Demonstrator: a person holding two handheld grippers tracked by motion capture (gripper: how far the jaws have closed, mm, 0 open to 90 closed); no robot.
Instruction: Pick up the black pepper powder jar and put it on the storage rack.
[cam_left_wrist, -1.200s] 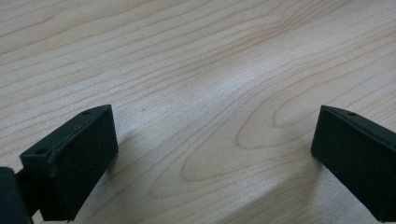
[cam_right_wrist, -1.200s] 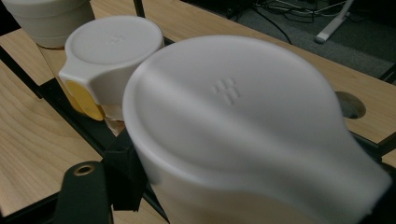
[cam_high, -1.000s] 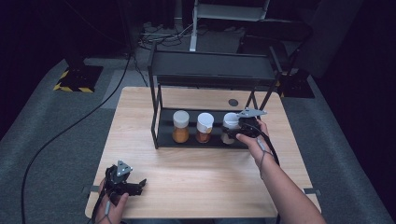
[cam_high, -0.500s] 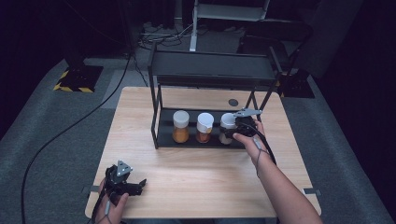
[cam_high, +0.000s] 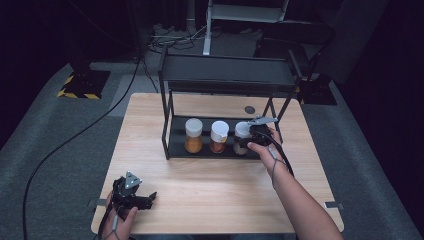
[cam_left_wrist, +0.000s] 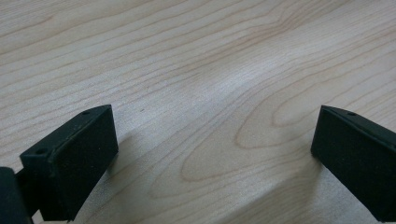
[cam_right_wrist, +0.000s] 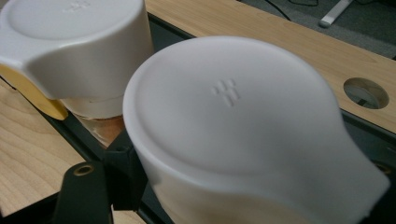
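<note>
Three spice jars with white caps stand in a row on the lower shelf of a black rack (cam_high: 225, 75). My right gripper (cam_high: 246, 141) is shut on the rightmost jar (cam_high: 242, 130), coming in from the right. In the right gripper view this jar's cap (cam_right_wrist: 233, 107) sits between the jaws of the gripper (cam_right_wrist: 254, 191), close beside the middle jar (cam_right_wrist: 74, 32). The middle jar (cam_high: 218, 137) holds reddish-brown powder and the left jar (cam_high: 193, 136) orange powder. My left gripper (cam_high: 146, 199) rests open on the table near the front left corner; its jaws (cam_left_wrist: 215, 154) frame bare wood.
The light wooden table (cam_high: 220, 185) has a small round hole (cam_high: 249, 109) behind the rack's right end, also seen past the jar (cam_right_wrist: 365, 92). The rack's top shelf overhangs the jars. Grey carpet, cables and dark stands surround the table.
My right gripper has slid slightly left with the rightmost jar, bringing it closer to the middle jar. The left gripper has stayed put.
</note>
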